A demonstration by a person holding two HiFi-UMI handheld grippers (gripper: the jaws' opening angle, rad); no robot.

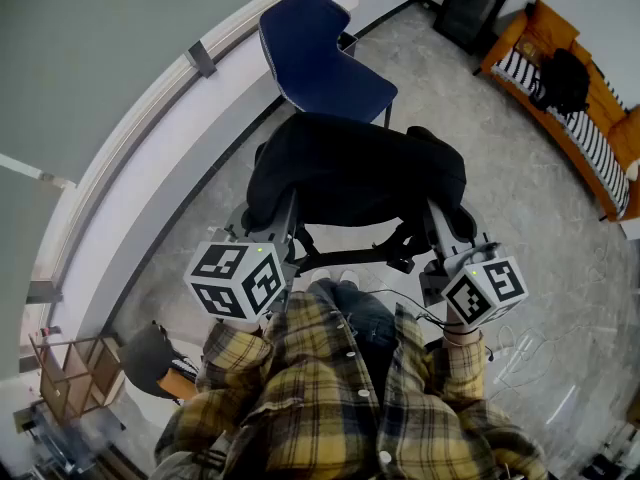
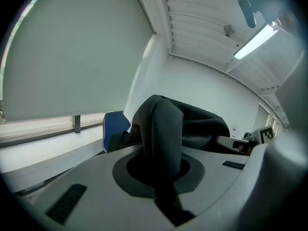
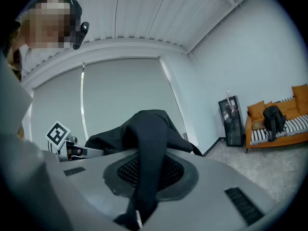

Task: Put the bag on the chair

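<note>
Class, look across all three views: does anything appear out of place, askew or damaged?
Nothing stands out. The black bag hangs fairly level between the left gripper and right gripper, each with jaws shut on its fabric, short of the blue chair.

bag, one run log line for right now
bag: held up, short of chair | left gripper: shut on bag | right gripper: shut on bag | step: not yet on chair
</note>
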